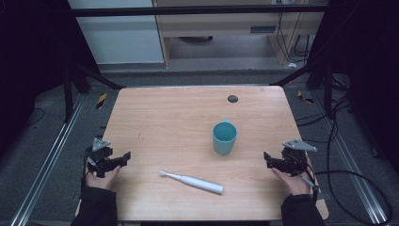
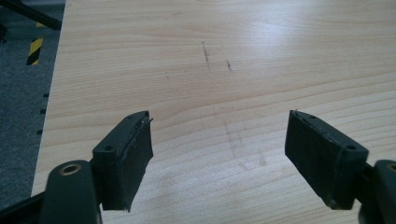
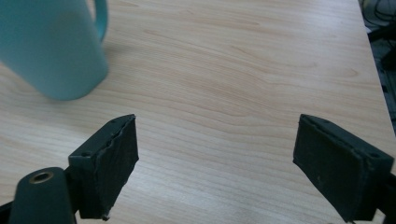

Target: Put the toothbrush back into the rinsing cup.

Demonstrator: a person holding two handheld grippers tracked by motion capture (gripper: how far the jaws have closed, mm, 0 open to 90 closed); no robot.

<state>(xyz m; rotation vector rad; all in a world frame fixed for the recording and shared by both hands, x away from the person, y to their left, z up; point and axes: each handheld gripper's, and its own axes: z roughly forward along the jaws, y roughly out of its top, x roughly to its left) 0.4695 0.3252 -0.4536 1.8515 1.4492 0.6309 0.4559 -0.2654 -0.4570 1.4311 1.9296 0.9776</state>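
High view: the left tongs (image 1: 123, 157) sit at the near left edge of the wooden surface (image 1: 179, 117), jaws spread wide with nothing between them, as the left gripper view confirms over bare wood. Across from them the right tongs (image 1: 267, 158) rest at the near right edge, likewise released and empty. Between the two, near the front edge, a white electric toothbrush (image 1: 192, 181) lies flat, head toward the left. Beyond it stands an upright teal cup (image 1: 224, 137), empty inside; the right gripper view shows that cup (image 3: 51, 46) just ahead of the right tongs, to their left, not touching.
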